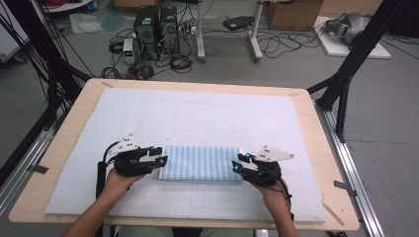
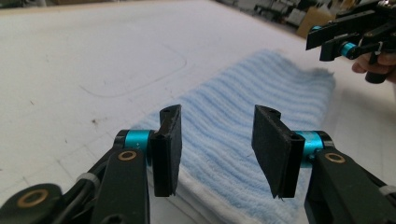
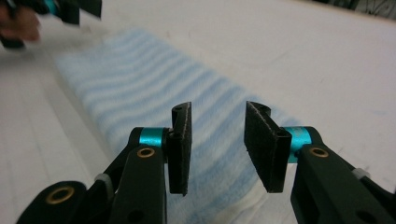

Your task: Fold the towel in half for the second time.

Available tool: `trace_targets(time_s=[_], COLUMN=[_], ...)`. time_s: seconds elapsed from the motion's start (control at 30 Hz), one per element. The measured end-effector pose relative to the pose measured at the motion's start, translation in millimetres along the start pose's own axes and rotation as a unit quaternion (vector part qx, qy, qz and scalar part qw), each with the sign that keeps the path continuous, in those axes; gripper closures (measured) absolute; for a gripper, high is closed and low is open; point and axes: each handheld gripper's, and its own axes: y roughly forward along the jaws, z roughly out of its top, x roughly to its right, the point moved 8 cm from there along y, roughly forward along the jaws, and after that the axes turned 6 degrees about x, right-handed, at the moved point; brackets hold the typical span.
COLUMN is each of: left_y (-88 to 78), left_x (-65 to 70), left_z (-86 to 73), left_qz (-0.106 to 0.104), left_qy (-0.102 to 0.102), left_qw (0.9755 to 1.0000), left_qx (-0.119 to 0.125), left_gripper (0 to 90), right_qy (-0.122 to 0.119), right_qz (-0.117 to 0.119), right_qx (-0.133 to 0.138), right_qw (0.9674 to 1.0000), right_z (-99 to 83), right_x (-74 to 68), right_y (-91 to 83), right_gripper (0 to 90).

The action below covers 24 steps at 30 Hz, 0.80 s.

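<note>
I'm holding both grippers low at the two short ends of a folded blue-and-white striped towel (image 1: 200, 163), which is lying flat on the white foam mat (image 1: 197, 118) covering the table (image 1: 316, 123).

The left gripper (image 1: 159, 159) is sitting at the towel's left end, w/ its jaws parted and nothing pinched; in the left gripper view the towel's near edge is running just beyond and below the pads (image 2: 169, 140), not touching them.

The right gripper (image 1: 239, 166) is mirroring that at the opposite end: jaws apart, released, towel passing under the gap.

My read: one gripper per end is keeping the cloth square and flat, so both are prob. letting go of a finished fold or lining up for another.

No brand, label or readable writing is showing on the towel, mat or grippers.
</note>
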Motion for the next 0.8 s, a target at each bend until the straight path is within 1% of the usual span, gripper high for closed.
trace_targets(time_s=[0.07,0.1,0.13,0.17,0.23,0.3,0.33,0.43,0.5,0.53,0.57,0.6,0.63,0.67,0.7,0.73,0.77,0.8], left_y=[7.6,11.3,13.1,14.8,16.6,16.7,16.0,14.1,13.0,12.4,11.9,11.7,11.9,12.5,13.1,13.8,14.8,15.9], left_x=[-0.1,-1.4,-2.2,-2.8,-2.8,-1.9,-2.1,-1.2,-0.9,-1.3,-1.9,-3.0,-4.2,-6.4,-8.9,-10.9,-13.4,-15.8], left_z=[-6.3,-10.4,-12.6,-15.5,-21.2,-22.8,-24.5,-26.8,-26.7,-26.1,-24.7,-22.6,-20.5,-16.5,-14.1,-12.3,-11.2,-10.5], left_qz=[0.004,0.011,0.014,0.015,0.019,0.021,0.022,0.021,0.024,0.025,0.026,0.027,0.030,0.031,0.035,0.036,0.037,0.039], left_qy=[0.004,0.011,0.012,0.015,0.023,0.027,0.033,0.044,0.046,0.048,0.046,0.044,0.040,0.032,0.029,0.025,0.028,0.025], left_qw=[0.9998,0.9992,0.9988,0.9983,0.9968,0.9960,0.9949,0.9933,0.9926,0.9926,0.9929,0.9936,0.9946,0.9961,0.9967,0.9970,0.9970,0.9970], left_qx=[-0.020,-0.036,-0.044,-0.054,-0.074,-0.082,-0.093,-0.105,-0.110,-0.109,-0.106,-0.100,-0.091,-0.076,-0.068,-0.063,-0.062,-0.063], left_gripper=[55.7,57.1,57.2,57.3,57.4,57.7,58.3,59.4,59.8,59.8,59.5,58.5,56.9,56.1,56.0,55.8,55.7,55.7], right_qy=[-0.015,-0.028,-0.035,-0.039,-0.055,-0.057,-0.059,-0.059,-0.052,-0.045,-0.034,-0.023,-0.010,-0.001,0.009,0.012,0.009,0.006], right_qz=[-0.001,-0.001,0.002,0.003,0.003,0.005,0.003,0.005,0.014,0.019,0.024,0.023,0.025,0.024,0.016,0.005,0.000,-0.004], right_qx=[-0.031,-0.047,-0.058,-0.065,-0.083,-0.089,-0.094,-0.096,-0.097,-0.097,-0.089,-0.073,-0.051,-0.036,-0.023,-0.024,-0.029,-0.032], right_qw=[0.9994,0.9985,0.9977,0.9971,0.9950,0.9944,0.9938,0.9937,0.9938,0.9941,0.9952,0.9968,0.9983,0.9990,0.9996,0.9996,0.9995,0.9995], right_z=[-8.5,-12.4,-16.1,-18.2,-23.6,-26.7,-28.4,-30.4,-30.6,-29.7,-27.4,-23.1,-17.2,-12.8,-7.6,-5.8,-5.6,-5.2], right_x=[-4.0,-5.5,-9.0,-11.1,-14.8,-16.2,-16.5,-16.2,-15.5,-15.3,-15.0,-12.5,-10.0,-6.9,-0.7,4.9,9.4,13.4], right_y=[9.4,13.1,16.4,17.7,20.0,19.9,19.1,15.4,13.2,11.6,10.3,8.5,7.0,6.5,7.1,9.0,12.0,15.9], right_gripper=[61.7,61.7,61.5,60.9,59.0,57.0,56.8,54.5,50.9,48.3,46.9,47.0,47.5,48.1,49.1,51.6,56.6,58.7])
